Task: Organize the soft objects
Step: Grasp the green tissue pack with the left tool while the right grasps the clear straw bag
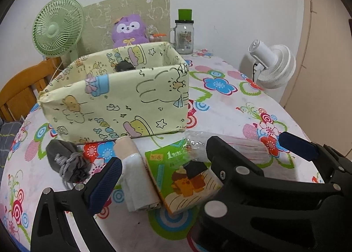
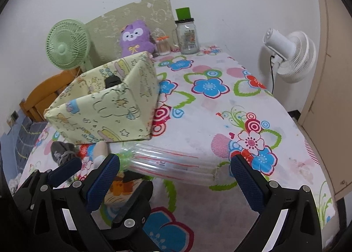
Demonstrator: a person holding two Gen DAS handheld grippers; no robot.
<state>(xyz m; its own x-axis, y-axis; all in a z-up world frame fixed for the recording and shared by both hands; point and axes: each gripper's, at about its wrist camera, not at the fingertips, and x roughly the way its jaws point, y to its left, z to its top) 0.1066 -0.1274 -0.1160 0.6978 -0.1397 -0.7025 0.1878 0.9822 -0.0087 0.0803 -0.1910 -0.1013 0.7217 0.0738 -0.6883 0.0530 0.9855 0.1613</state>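
A yellow cartoon-print fabric box (image 1: 118, 98) stands on the floral table, also in the right wrist view (image 2: 103, 111), with a dark item (image 1: 124, 66) inside. In front of it lie a grey drawstring pouch (image 1: 66, 161), a rolled white and peach cloth (image 1: 136, 181), a green tissue pack (image 1: 184, 177) and a clear-wrapped flat pack (image 2: 173, 164). My left gripper (image 1: 198, 168) is open, its fingers either side of the roll and tissue pack. My right gripper (image 2: 176, 177) is open, its fingers either side of the clear-wrapped pack.
A purple plush (image 1: 128, 30), a green fan (image 1: 57, 29), a glass jar with a green lid (image 1: 184, 34) and a toothpick holder (image 2: 162, 45) stand at the back. A white fan (image 1: 272, 65) is at the right edge. A wooden chair (image 1: 19, 91) stands left.
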